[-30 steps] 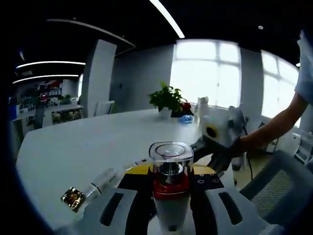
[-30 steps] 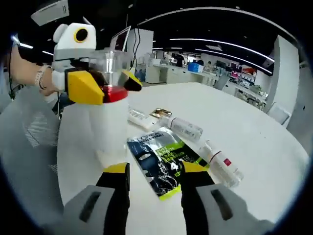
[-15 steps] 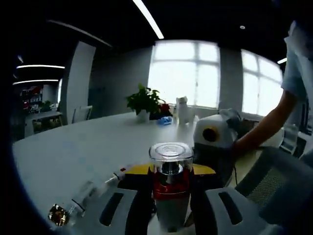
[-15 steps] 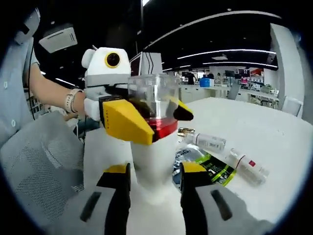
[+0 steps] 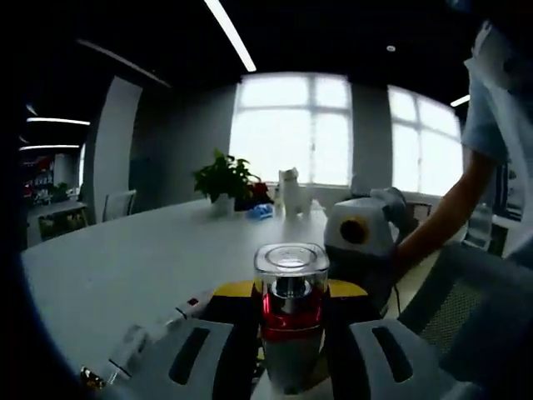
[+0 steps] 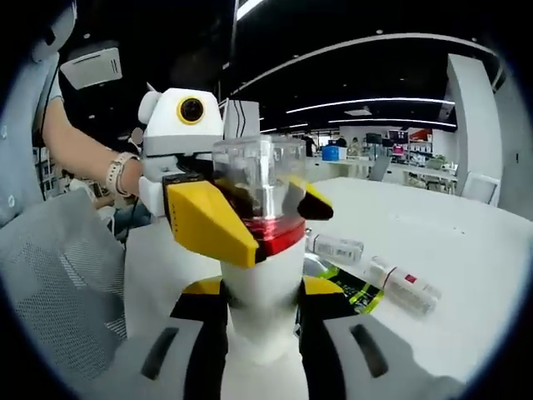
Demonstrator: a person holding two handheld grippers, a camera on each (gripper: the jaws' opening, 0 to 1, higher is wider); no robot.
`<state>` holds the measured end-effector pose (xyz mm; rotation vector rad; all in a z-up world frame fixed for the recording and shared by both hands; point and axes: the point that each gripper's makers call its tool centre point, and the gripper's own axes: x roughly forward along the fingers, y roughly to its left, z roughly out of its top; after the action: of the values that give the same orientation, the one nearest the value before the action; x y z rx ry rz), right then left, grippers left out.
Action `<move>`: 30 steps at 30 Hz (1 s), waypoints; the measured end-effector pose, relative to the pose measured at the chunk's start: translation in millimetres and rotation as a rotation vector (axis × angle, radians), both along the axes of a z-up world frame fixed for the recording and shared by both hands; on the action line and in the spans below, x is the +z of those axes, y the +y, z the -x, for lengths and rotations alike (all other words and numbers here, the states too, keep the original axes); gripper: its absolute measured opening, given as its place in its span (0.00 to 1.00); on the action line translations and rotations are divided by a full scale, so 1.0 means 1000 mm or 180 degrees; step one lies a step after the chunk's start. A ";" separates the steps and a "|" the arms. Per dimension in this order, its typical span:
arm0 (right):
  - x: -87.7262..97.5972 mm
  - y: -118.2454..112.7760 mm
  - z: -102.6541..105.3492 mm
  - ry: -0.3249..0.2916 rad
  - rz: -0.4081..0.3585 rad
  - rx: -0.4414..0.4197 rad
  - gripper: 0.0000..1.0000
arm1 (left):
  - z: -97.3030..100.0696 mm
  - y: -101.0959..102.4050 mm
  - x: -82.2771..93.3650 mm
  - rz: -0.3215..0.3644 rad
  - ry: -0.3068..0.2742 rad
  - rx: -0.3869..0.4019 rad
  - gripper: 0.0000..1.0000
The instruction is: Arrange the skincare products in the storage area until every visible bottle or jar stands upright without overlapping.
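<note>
**Q:** What are your claws holding, and where is the bottle?

**A:** Both are on one pump bottle (image 6: 260, 275), white-bodied with a red collar and a clear square cap (image 5: 291, 260). It stands upright. In the right gripper view my left gripper (image 6: 250, 218) is clamped across the collar, its yellow tips on either side. My right gripper (image 6: 260, 302) has its jaws drawn in against the white body lower down, touching it on both sides. In the left gripper view the bottle rises at 6 o'clock between my left claw's jaws.

**Q:** How much room is there around it?

**A:** The white table (image 6: 466, 250) runs broad and bare toward 3 o'clock in the right gripper view. Just behind the bottle at 4 o'clock lies a flat sachet (image 6: 354, 287), dark with green print. Beyond it lie two tubes on their sides: a white one (image 6: 336, 247) and a clear one with a red mark (image 6: 401, 283), near each other. A grey mesh chair back (image 6: 58, 283) crowds the 9 o'clock side. In the left gripper view the tabletop stretches open to a potted plant (image 5: 223, 177) and a small white figure (image 5: 289, 187) at 12 o'clock.

**Q:** Anything you can't make out?

**A:** The bottle's base is hidden behind my right jaws, so I cannot tell if it touches the table. The sachet is half covered by the bottle. In the left gripper view, a tube (image 5: 154, 332) at 8 o'clock is blurred and cut off by my jaw. The right gripper's white body (image 5: 360, 233) sits at 3 o'clock with a person's forearm (image 5: 441, 221) behind it.
</note>
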<state>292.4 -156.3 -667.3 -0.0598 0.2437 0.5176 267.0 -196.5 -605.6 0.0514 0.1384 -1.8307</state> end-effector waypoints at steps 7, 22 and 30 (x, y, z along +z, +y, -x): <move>-0.007 -0.004 -0.005 0.0017 0.0027 -0.0058 0.32 | -0.004 -0.002 -0.006 -0.0033 0.0047 0.0021 0.26; -0.007 -0.007 -0.012 -0.0009 0.0115 -0.0108 0.32 | -0.012 -0.005 -0.004 -0.0002 0.0181 0.0088 0.28; -0.008 -0.008 -0.012 0.0021 0.0123 -0.0190 0.32 | -0.019 -0.005 0.006 0.0067 0.0151 0.0178 0.35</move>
<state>304.7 -164.3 -675.3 -0.0882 0.2610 0.4539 286.2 -201.1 -599.7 -0.0107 0.1526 -1.7779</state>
